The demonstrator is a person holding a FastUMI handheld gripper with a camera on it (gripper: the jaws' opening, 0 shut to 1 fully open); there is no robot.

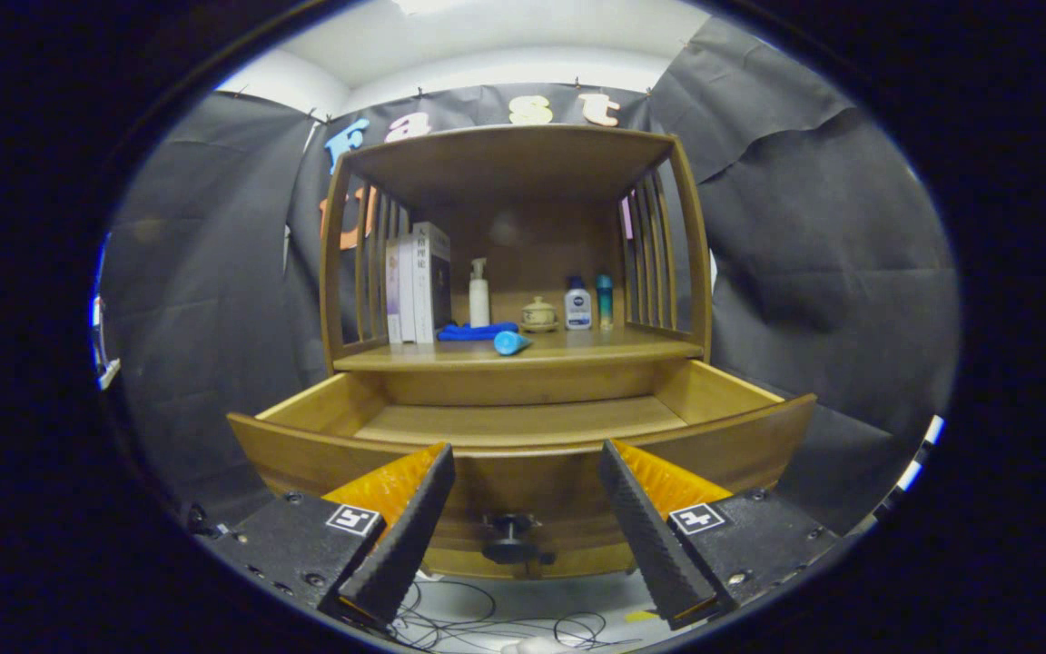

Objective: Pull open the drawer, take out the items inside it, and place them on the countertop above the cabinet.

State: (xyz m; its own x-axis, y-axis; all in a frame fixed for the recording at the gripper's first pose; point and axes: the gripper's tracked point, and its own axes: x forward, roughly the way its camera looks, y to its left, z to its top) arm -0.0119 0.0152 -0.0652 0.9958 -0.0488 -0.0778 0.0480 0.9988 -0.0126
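Both fingers of my gripper (523, 472) stand spread wide with nothing pinched between them, their ridged inner faces turned toward each other. Between them, just ahead, sits the dark round knob (511, 538) on the front panel of the drawer (523, 472); neither finger touches it. Below the knob thin black cables (487, 622) loop across the pale floor.

That drawer is pulled out toward me. I can see its left and right side walls and most of its bare wooden bottom (523, 420); the strip nearest the front is hidden behind the panel, so I cannot tell whether anything lies there.

Beyond the drawer, above it, is the countertop (632, 347) of the wooden cabinet (694, 263), roofed by a top shelf and fenced by slatted sides. On it, from left to right: a few upright books (416, 283) against the left slats, a white pump bottle (479, 295), a small lidded ceramic jar (538, 313), a white bottle with a dark cap (577, 305), and a slim teal bottle (605, 300). A blue cloth (473, 331) lies in front of the pump bottle, and a light-blue cone-shaped object (511, 342) lies on its side near the counter's front edge, just beside the cloth.

Nothing stands between my fingers and the drawer front.
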